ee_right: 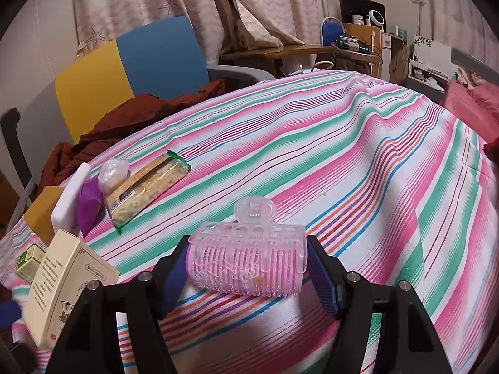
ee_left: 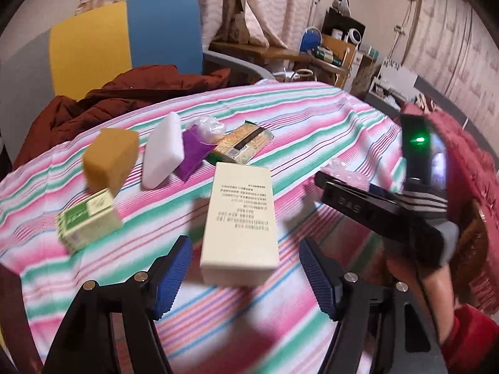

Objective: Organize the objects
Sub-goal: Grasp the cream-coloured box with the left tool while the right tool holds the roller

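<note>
Seven loose things lay on the round table with pink, green and white striped cloth (ee_right: 358, 143). The tall cream cardboard box (ee_left: 239, 218) lay free between the wide-open pads of the left gripper (ee_left: 244, 275), untouched. At ten o'clock from it an ochre sponge block (ee_left: 110, 155), a white foam block (ee_left: 163, 152), a purple pouch (ee_left: 193, 152) and a green-edged snack packet (ee_left: 241, 145) already formed a row. The right gripper (ee_right: 248, 272) squeezed the pink plastic hair roller (ee_right: 248, 260) by both ends, seemingly just above the cloth. Probably half remained.

Pink hair roller (ee_right: 248, 260) sideways, lifted
</note>
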### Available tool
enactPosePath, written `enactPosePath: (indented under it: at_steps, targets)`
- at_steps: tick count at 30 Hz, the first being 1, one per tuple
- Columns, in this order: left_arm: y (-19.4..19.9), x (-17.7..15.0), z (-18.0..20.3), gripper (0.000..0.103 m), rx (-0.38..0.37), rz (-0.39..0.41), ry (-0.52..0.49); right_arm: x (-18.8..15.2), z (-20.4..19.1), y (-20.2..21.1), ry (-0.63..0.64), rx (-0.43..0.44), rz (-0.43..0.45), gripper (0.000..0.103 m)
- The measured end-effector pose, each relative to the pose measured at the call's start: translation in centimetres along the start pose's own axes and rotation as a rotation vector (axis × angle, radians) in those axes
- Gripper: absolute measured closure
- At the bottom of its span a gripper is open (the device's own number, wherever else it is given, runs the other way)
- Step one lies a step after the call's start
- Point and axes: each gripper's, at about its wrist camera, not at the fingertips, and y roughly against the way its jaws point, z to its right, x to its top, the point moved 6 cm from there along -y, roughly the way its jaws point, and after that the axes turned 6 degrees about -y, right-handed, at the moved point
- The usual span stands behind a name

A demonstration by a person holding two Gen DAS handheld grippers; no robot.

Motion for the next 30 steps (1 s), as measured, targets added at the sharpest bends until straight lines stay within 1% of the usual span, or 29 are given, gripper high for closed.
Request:
enactPosePath:
  at_steps: [3, 6, 7, 8, 9, 10, 14, 18, 22, 30]
  targets:
    - [-1.7, 0.2, -0.5, 0.031, 0.030, -0.018, 0.002, -0.1, 0.0, 0.0, 0.004, -0.005, 0.005, 0.032]
    - [-2.9, 0.0, -1.1, 0.032, 0.025, -0.012, 0.028, -0.1, -0.1, 0.0, 0.010, -0.012, 0.009, 0.032]
    - [-3.2, 0.0, -1.2, 0.036, 0.029, -0.009, 0.024, -0.1, -0.1, 0.0, 0.010, -0.013, 0.009, 0.032]
    - [-3.6, -0.2, -1.1, 0.045, 0.032, -0.006, 0.008, -0.1, -0.1, 0.0, 0.011, -0.014, 0.010, 0.032]
    - [-3.7, -0.4, -0.9, 0.049, 0.032, -0.002, -0.013, -0.1, -0.2, 0.0, 0.012, -0.014, 0.011, 0.032]
    - [-3.8, -0.5, -0.8, 0.052, 0.035, 0.003, -0.028, -0.1, -0.2, 0.0, 0.012, -0.014, 0.012, 0.032]
    - [-3.4, -0.6, -1.3, 0.052, 0.033, 0.041, -0.008, -0.1, -0.1, 0.0, 0.012, -0.016, 0.016, 0.032]
    - [-2.8, -1.4, -1.9, 0.052, 0.056, 0.065, 0.006, -0.1, -0.2, 0.2, 0.023, -0.030, 0.027, 0.032]
    - [-1.7, -2.3, -2.6, 0.052, 0.082, 0.095, 0.034, -0.1, -0.5, 0.5, 0.041, -0.021, 0.046, 0.032]
    - [0.0, -3.9, -3.2, 0.052, 0.099, 0.128, 0.052, -0.3, -2.8, 1.7, 0.151, -0.013, 0.100, 0.032]
